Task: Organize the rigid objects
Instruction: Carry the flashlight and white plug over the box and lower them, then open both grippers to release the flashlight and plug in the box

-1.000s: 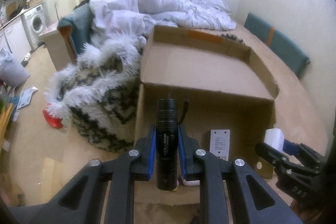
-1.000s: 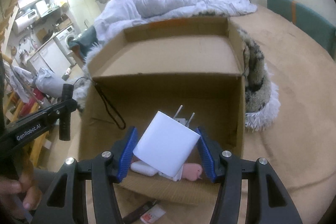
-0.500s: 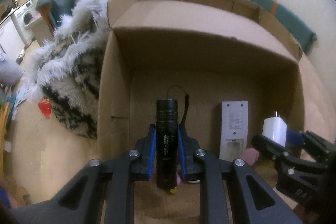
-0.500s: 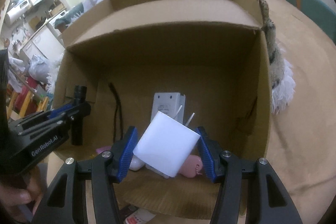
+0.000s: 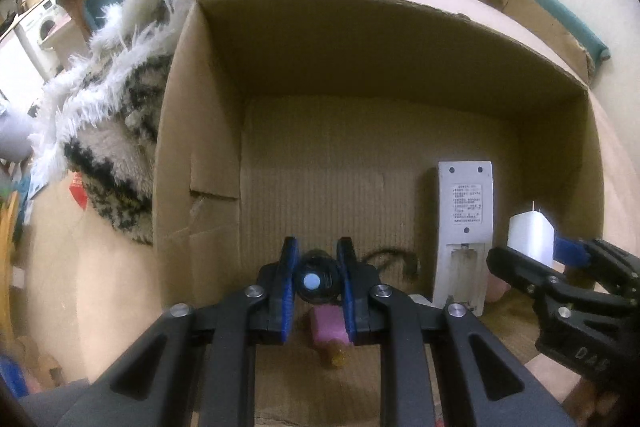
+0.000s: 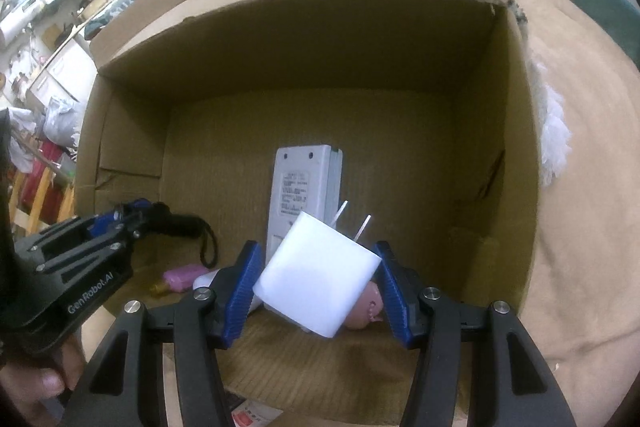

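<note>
An open cardboard box point(image 5: 200, 147) point(image 6: 492, 131) fills both views. My left gripper point(image 5: 316, 247) is shut on a black flashlight point(image 5: 314, 281), seen end-on low inside the box, its strap point(image 5: 392, 255) trailing on the floor. In the right wrist view that left gripper point(image 6: 132, 217) and the flashlight point(image 6: 176, 223) sit at the box's left. My right gripper point(image 6: 316, 247) is shut on a white plug charger point(image 6: 316, 283), prongs pointing forward; the charger point(image 5: 530, 237) also shows at the right of the left wrist view. A white remote point(image 5: 464, 223) point(image 6: 304, 191) lies face down on the box floor.
A pink block point(image 5: 328, 323) point(image 6: 184, 275), a pink rounded item point(image 6: 366, 309) and a white piece point(image 6: 204, 281) lie near the box's front. A furry black-and-white blanket point(image 5: 104, 135) presses against the box's left side. Tan bedding point(image 6: 580, 227) spreads to the right. A hand point(image 6: 32, 387) holds the left gripper.
Both grippers have sunk into the box and tipped further down. The flashlight, seen lengthwise before, now shows its tail end. Both grips are unchanged.
</note>
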`<state>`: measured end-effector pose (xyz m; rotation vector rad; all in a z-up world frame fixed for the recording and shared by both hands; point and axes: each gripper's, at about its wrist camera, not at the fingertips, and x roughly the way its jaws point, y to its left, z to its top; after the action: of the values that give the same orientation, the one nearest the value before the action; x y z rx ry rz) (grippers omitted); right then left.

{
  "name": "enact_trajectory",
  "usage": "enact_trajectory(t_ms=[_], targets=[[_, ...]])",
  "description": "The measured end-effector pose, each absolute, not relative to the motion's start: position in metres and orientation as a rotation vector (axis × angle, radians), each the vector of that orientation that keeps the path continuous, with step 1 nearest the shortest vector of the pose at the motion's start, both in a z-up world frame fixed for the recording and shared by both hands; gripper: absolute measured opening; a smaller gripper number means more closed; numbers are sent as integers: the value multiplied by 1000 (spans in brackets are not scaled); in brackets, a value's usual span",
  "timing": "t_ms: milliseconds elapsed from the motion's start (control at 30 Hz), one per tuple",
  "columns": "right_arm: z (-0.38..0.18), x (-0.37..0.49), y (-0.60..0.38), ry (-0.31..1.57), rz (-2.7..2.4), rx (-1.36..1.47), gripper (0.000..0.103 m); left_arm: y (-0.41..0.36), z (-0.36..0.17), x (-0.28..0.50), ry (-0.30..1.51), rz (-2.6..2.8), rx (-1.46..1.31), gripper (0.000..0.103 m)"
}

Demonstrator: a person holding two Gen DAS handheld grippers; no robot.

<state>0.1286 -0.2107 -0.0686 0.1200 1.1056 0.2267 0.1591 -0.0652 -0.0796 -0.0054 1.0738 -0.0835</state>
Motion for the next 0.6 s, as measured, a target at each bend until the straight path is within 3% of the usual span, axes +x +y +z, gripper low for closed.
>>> enact_trajectory(t_ms=[333, 400, 600], targets=[[-72, 131, -216, 1105, 233, 155, 60, -70, -87, 156, 1099, -87, -5, 18], [-70, 131, -217, 1093, 239, 170, 61, -69, -86, 156, 1099, -97, -20, 22], [-53, 128, -229, 1016, 286, 255, 82, -65, -85, 162, 1135, -124, -60, 43]])
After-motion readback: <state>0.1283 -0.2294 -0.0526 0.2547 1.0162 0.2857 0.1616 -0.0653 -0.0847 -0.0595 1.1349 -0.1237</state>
